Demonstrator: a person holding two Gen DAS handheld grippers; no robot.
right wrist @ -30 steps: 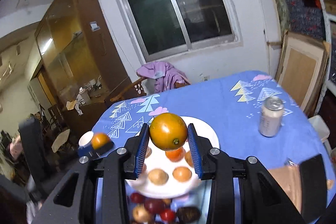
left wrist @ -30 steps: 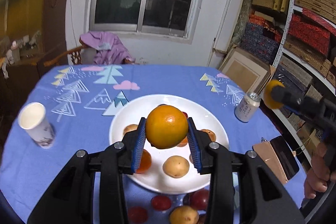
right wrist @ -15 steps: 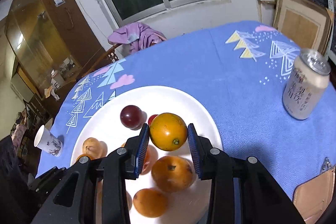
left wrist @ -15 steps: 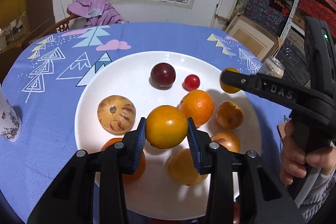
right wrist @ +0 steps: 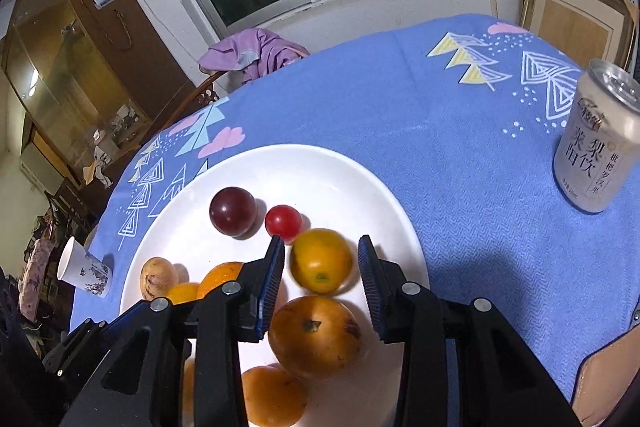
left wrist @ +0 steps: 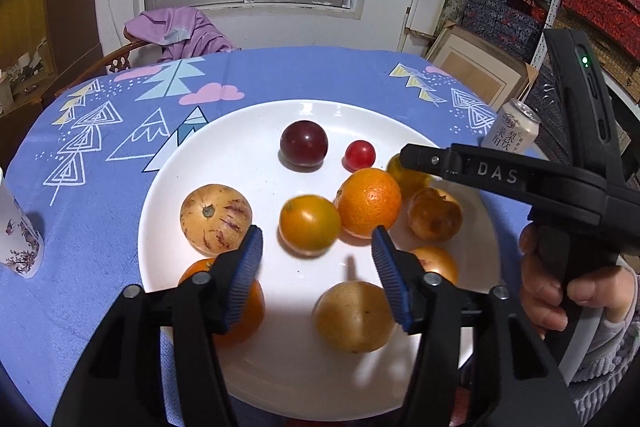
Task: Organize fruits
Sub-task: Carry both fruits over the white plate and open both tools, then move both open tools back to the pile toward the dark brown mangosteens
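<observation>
Gaping jaws on both grippers: left gripper [left wrist: 317, 263] above orange [left wrist: 309, 223], right gripper [right wrist: 322, 273] astride yellow-orange fruit [right wrist: 321, 261], both on white plate [left wrist: 240, 147].

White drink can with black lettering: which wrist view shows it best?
Right wrist view. The white drink can with black lettering stands whole and close on the blue tablecloth, label readable. In the left wrist view the can is small, its base hidden behind the right gripper.

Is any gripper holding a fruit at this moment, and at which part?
Nothing is held. The left gripper is open with an orange loose on the plate; the right gripper is open around another orange, pads apart from it.
</observation>
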